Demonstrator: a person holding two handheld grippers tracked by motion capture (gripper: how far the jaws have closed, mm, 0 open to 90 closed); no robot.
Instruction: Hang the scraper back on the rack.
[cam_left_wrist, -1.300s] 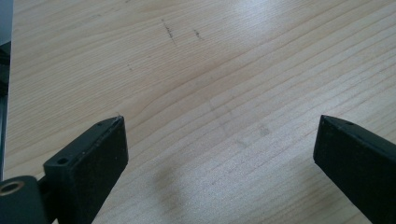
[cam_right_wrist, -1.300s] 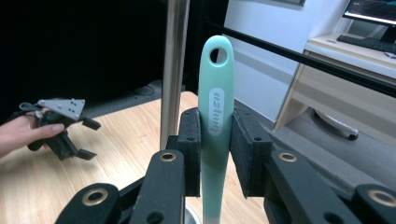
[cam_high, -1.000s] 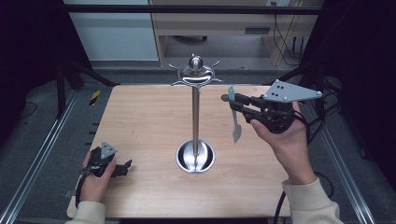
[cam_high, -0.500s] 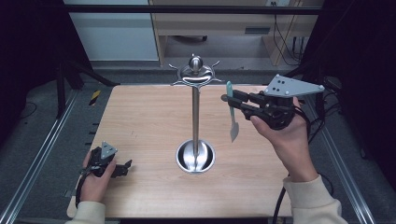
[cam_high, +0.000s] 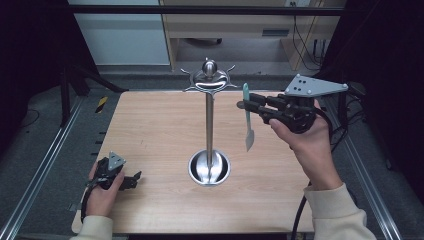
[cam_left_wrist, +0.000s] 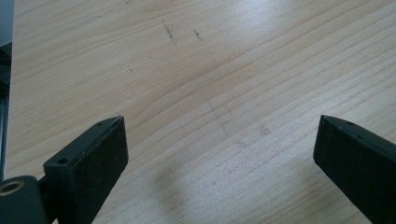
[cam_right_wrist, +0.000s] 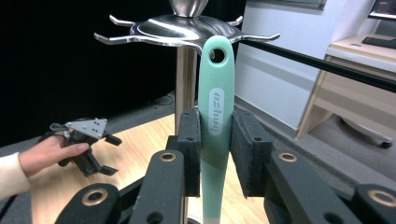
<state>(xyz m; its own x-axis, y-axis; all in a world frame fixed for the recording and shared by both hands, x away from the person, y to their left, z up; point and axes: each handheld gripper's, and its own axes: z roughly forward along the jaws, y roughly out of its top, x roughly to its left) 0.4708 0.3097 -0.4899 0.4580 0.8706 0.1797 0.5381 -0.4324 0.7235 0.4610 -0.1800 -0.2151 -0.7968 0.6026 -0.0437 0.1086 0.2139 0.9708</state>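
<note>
A metal hanging stand (cam_high: 209, 125) rises from a round base at the table's middle, with a ring of hooks (cam_right_wrist: 180, 30) at its top. My right gripper (cam_high: 245, 106) is shut on a teal-handled spatula (cam_high: 246, 117), held upright to the right of the pole, with its pale blade hanging down. In the right gripper view the pads (cam_right_wrist: 189, 149) clamp the teal handle (cam_right_wrist: 215, 93); its hanging hole sits just below a hook. My left gripper (cam_high: 132, 179) rests low at the table's front left, open, with only bare wood between its jaws (cam_left_wrist: 219, 154).
The wooden table (cam_high: 160, 125) is framed by metal rails on both sides. A desk and cables stand beyond the far edge. The left hand and its gripper (cam_right_wrist: 111, 155) show at the lower left of the right gripper view.
My right gripper has lifted the spatula slightly, bringing the handle's top closer to the hook ring. The left gripper has stayed put.
</note>
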